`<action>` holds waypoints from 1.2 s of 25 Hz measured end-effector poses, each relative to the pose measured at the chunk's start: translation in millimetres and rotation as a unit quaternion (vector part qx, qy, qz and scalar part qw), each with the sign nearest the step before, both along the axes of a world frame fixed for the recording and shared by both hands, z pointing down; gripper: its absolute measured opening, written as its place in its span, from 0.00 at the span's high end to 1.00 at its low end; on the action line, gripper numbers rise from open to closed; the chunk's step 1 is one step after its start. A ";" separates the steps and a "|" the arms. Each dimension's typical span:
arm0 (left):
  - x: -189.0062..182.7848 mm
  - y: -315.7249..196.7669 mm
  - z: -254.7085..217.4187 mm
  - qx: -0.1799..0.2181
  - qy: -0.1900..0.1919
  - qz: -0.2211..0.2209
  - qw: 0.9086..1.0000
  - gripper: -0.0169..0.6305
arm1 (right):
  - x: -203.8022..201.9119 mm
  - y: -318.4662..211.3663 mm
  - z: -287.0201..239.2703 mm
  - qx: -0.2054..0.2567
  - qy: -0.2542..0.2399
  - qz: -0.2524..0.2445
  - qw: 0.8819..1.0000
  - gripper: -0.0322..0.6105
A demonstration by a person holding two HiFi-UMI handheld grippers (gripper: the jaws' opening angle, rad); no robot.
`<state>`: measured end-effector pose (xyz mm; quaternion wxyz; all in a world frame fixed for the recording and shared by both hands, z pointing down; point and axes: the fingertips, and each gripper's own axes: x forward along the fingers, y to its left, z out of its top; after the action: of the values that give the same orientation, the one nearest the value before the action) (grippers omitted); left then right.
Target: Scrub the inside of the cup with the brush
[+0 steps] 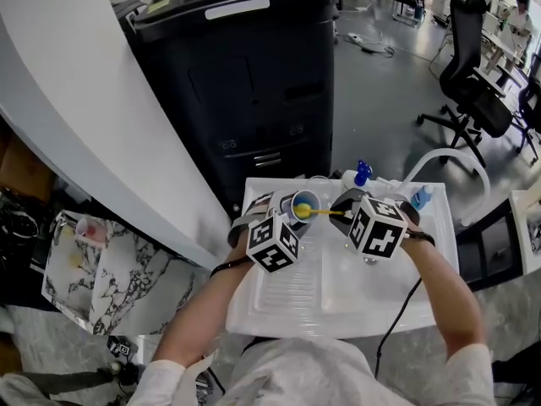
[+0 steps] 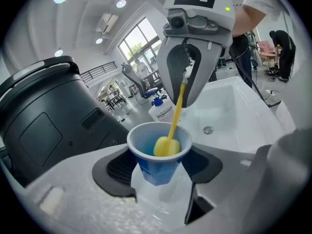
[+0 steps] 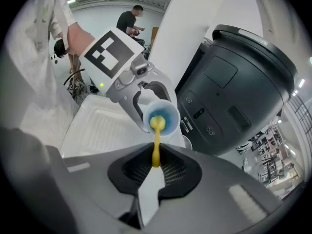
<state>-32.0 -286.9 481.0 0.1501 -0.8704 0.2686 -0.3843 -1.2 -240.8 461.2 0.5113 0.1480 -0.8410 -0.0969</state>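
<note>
- Left gripper [image 2: 158, 172]: closed on a blue cup [image 2: 146, 147], held over the 12 o'clock end of the white sink [image 1: 338, 294], mouth tipped toward 3 o'clock.
- Yellow brush [image 2: 167, 146]: sponge head down inside the cup, handle leaving past the rim toward 3 o'clock.
- Right gripper [image 3: 154, 165]: clamped on the end of the brush handle.
- Bottle [image 1: 359, 176], blue cap: at 12 o'clock from the right gripper, by the sink's far rim.

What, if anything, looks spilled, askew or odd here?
Nothing stands out. The left gripper holds the blue white-rimmed cup over the white plastic sink, the right gripper holds the yellow sponge brush, head inside the cup; no spill shows.
</note>
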 end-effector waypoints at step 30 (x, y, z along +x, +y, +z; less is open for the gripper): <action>-3.5 -1.7 7.9 -0.005 -0.003 -0.001 1.000 0.52 | 7.0 -3.1 -6.4 -0.014 -0.013 0.020 1.000 0.89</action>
<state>-35.5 -288.6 488.9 0.1462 -0.8698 0.2667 -0.3885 5.8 -243.9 454.8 0.5038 0.1588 -0.8460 -0.0730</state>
